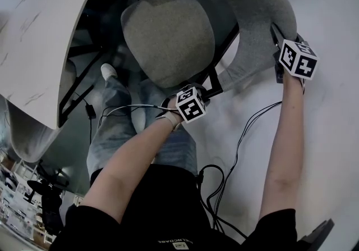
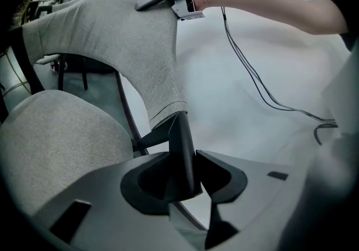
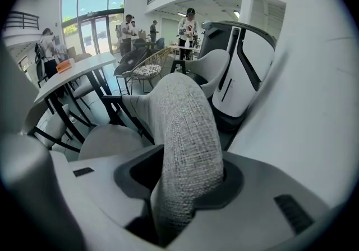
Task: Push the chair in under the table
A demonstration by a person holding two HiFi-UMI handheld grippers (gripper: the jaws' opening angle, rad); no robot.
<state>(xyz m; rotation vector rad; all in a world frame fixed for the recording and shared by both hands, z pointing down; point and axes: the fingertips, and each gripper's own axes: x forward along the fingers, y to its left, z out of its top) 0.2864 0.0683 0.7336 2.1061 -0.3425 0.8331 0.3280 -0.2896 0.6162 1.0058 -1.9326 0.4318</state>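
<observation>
Over a pale floor (image 1: 320, 132), the left claw (image 2: 182, 172) and the right claw (image 3: 188, 181) grip the grey fabric chair (image 1: 168, 36); the white marbled tabletop (image 1: 39, 31) lies beyond its seat.

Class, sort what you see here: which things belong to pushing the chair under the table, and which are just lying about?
Job in hand: grey chair; white table; left gripper, clamped on the chair's black frame; right gripper, clamped on its backrest.
Lying about: floor cables; neighbouring chair; people behind.
</observation>
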